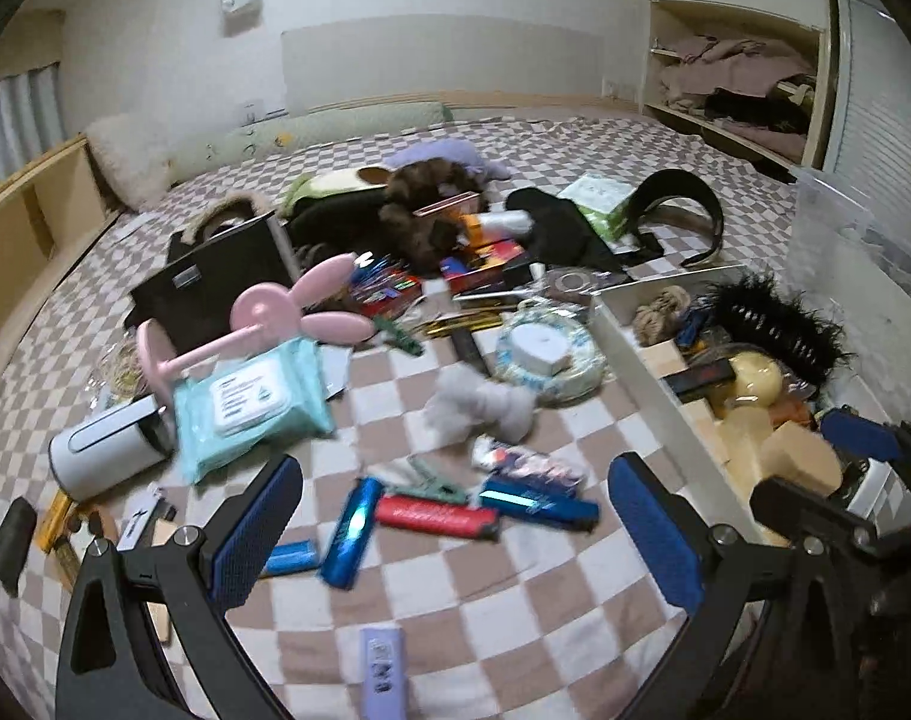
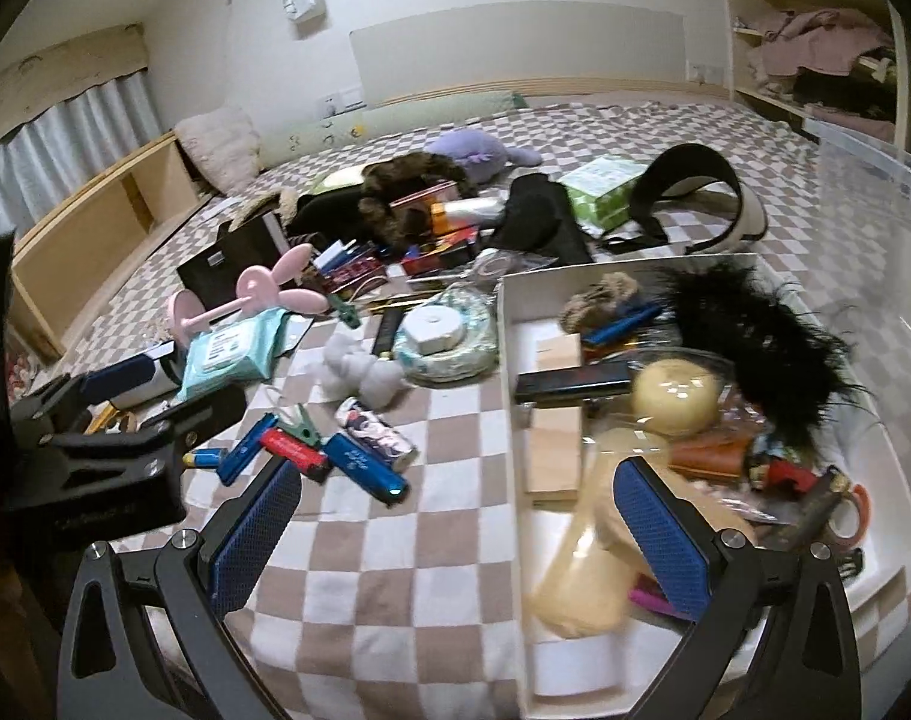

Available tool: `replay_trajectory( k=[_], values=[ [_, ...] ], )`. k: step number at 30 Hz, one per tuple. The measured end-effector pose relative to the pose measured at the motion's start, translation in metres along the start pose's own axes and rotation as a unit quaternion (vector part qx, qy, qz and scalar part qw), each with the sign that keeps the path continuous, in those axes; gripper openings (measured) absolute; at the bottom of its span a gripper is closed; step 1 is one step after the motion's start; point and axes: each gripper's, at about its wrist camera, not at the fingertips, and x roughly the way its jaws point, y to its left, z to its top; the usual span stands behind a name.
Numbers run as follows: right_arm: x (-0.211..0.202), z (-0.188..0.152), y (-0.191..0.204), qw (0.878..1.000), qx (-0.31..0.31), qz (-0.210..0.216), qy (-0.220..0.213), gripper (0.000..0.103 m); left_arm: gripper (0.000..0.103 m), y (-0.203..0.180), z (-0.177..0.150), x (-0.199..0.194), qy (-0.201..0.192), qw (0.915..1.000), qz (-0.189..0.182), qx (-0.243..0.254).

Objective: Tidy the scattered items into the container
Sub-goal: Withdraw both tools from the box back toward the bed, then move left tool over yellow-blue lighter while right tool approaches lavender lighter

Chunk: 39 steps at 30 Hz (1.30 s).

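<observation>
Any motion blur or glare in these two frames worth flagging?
Left wrist view: blue lighter and wet wipes pack are smeared by motion. Right wrist view: pale yellow bottle in the white box is blurred; glare on the yellow ball.

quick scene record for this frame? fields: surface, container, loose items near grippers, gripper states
surface: checkered blanket on a bed
container: white box, already holding a black feathery item and a pale yellow ball
loose items: red lighter, blue lighters, wet wipes pack, grey plush
left gripper: open, empty
right gripper: open, empty
</observation>
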Motion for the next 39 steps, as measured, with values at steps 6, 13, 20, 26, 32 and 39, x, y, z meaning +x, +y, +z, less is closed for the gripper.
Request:
replay_trajectory(
  k=[6, 13, 20, 26, 32, 39],
  values=[
    [0.017, 0.001, 0.025, 1.000, -0.019, 0.009, 0.013, 0.103, 0.103, 0.037, -0.023, 0.008, 0.022, 0.9991, 0.020, -0.030],
    [0.040, 0.002, 0.053, 0.998, -0.046, 0.022, 0.026, 0.103, 0.103, 0.062, -0.057, 0.021, 0.061, 0.9957, 0.018, -0.067],
    [0.065, -0.007, 0.072, 0.996, -0.075, 0.029, 0.045, 0.103, 0.103, 0.074, -0.092, 0.022, 0.088, 0.9908, 0.012, -0.103],
    [0.077, -0.024, 0.084, 0.991, -0.112, 0.038, 0.070, 0.103, 0.103, 0.087, -0.105, 0.011, 0.074, 0.9899, 0.057, -0.107],
    [0.080, -0.041, 0.101, 0.986, -0.144, 0.032, 0.080, 0.103, 0.103, 0.118, -0.107, 0.003, 0.053, 0.9835, 0.072, -0.157],
    [0.087, -0.070, 0.129, 0.972, -0.202, 0.013, 0.116, 0.103, 0.103, 0.143, -0.111, -0.004, 0.040, 0.9759, 0.077, -0.200]
  ],
)
